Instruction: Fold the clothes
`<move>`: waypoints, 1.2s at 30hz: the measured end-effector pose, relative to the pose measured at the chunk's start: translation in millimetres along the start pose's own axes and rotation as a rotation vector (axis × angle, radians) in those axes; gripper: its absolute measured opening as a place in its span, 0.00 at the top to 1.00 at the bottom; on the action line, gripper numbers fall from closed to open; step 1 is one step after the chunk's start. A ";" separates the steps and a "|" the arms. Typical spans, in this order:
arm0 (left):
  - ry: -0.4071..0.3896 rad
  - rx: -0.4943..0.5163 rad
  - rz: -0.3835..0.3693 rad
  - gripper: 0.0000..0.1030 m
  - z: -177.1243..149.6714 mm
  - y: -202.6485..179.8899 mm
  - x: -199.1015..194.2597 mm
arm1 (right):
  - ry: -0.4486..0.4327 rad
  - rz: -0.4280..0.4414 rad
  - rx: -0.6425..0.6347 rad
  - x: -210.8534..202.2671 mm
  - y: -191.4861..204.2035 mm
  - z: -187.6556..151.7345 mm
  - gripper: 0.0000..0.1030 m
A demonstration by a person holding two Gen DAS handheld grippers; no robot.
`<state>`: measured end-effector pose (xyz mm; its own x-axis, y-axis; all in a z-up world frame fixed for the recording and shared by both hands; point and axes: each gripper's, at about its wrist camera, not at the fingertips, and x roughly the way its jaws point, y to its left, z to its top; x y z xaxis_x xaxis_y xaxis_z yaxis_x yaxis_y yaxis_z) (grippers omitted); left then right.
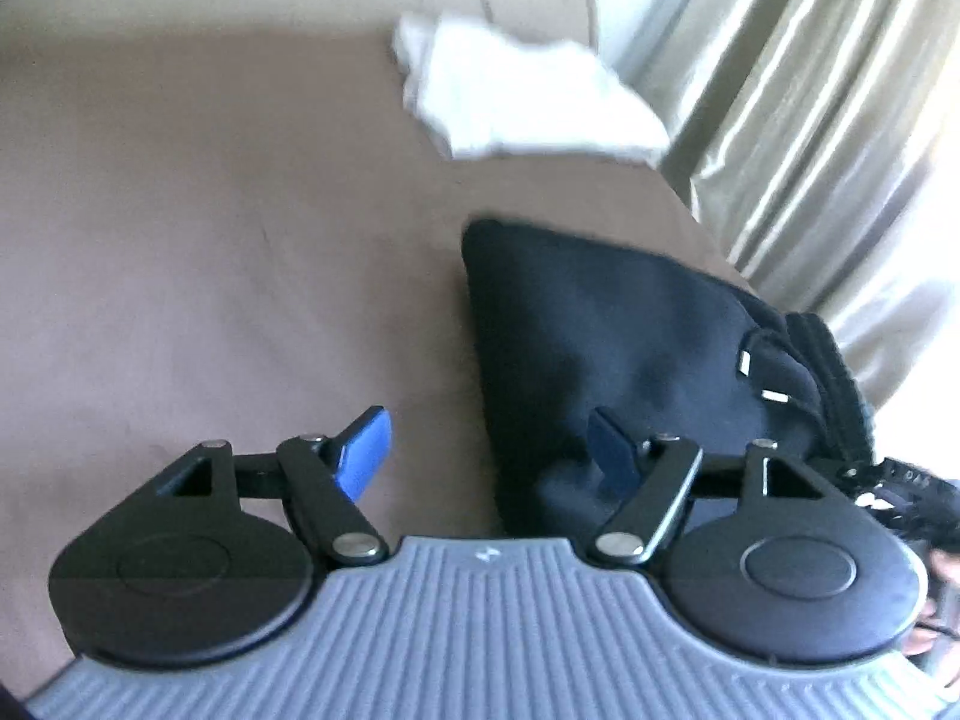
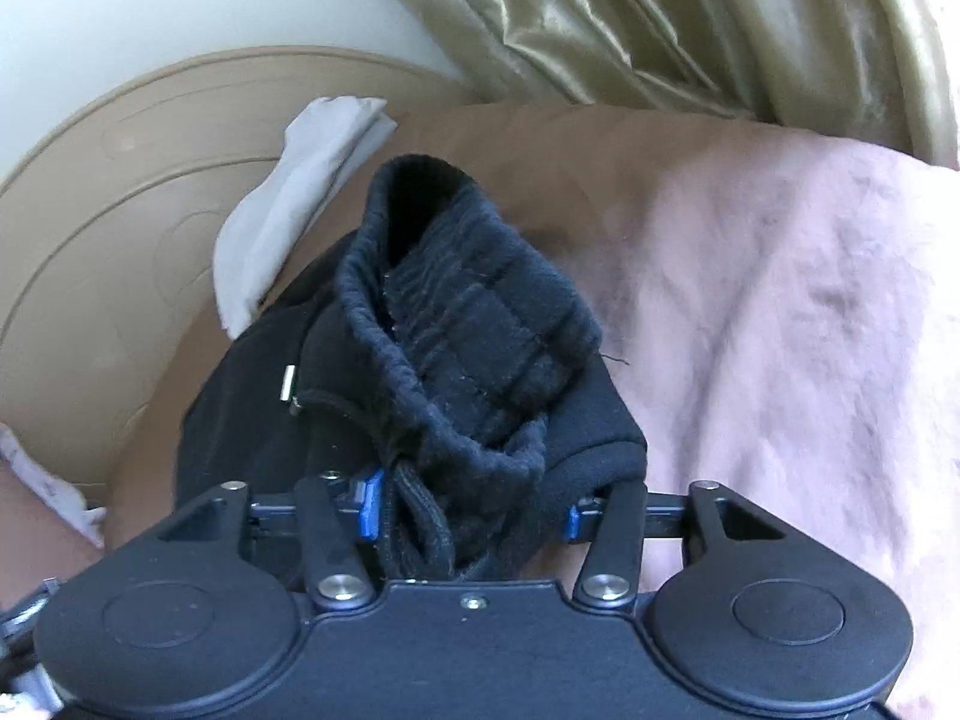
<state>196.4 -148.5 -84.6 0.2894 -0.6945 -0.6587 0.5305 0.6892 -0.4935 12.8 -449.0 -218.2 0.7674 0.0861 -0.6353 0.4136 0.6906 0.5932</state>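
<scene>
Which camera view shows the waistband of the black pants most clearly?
The right wrist view: the ribbed waistband fills the centre, sharp, bunched at the right gripper. The left wrist view shows it only edge-on at the right border, blurred.

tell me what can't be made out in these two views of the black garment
- Left wrist view: the black garment is motion-blurred; its near part is hidden behind the open left gripper.
- Right wrist view: the waistband runs down between the fingers of the right gripper; whether they pinch it is hidden.
- Both views: the garment's full outline is cut off.

Brown bedsheet (image 1: pixel 210 210), shiny olive curtain (image 2: pixel 630 18); tan headboard (image 2: pixel 108 228)
</scene>
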 end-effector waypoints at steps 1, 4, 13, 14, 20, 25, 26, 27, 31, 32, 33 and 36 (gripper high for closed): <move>0.011 -0.068 -0.013 0.32 -2.6 8.8 1.5 | 0.002 -0.020 -0.025 -4.7 4.3 -1.2 0.43; 0.030 -0.134 -0.068 0.32 -7.5 16.3 4.5 | 0.003 -0.053 -0.033 -12.2 10.7 -4.7 0.38; 0.071 -0.264 -0.215 0.29 5.1 32.0 40.7 | -0.019 0.041 0.313 30.2 -28.9 -10.0 0.06; 0.081 -0.295 -0.256 0.22 10.1 31.7 49.9 | -0.025 0.037 0.313 33.0 -26.0 -9.2 0.05; 0.123 -0.137 -0.296 0.27 32.9 4.9 101.0 | -0.085 -0.007 0.053 28.5 10.3 -5.4 0.32; 0.005 0.163 -0.155 0.72 32.4 -45.9 86.0 | -0.162 -0.021 -0.228 12.0 59.5 8.5 0.49; -0.014 0.165 -0.152 0.76 35.5 -50.1 80.4 | -0.182 -0.018 -0.274 7.2 71.4 12.7 0.52; -0.033 0.166 -0.148 0.77 38.6 -54.3 74.7 | -0.201 -0.004 -0.306 5.3 83.4 19.8 0.54; -0.107 0.183 -0.117 0.77 69.3 -69.9 55.9 | -0.280 0.076 -0.414 -5.5 122.5 47.4 0.56; -0.125 0.193 -0.100 0.77 86.1 -73.2 53.1 | -0.299 0.098 -0.438 -7.6 131.3 54.5 0.56; -0.143 0.203 -0.083 0.77 103.0 -76.4 50.3 | -0.311 0.120 -0.454 -5.2 138.0 63.9 0.56; -0.195 0.233 -0.032 0.77 153.7 -86.3 41.9 | -0.337 0.196 -0.489 14.6 161.0 104.5 0.56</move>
<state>285.3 -268.9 17.7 0.4053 -0.7573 -0.5121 0.7040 0.6159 -0.3536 141.8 -411.6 -80.3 0.9517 0.0686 -0.2992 0.0383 0.9405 0.3376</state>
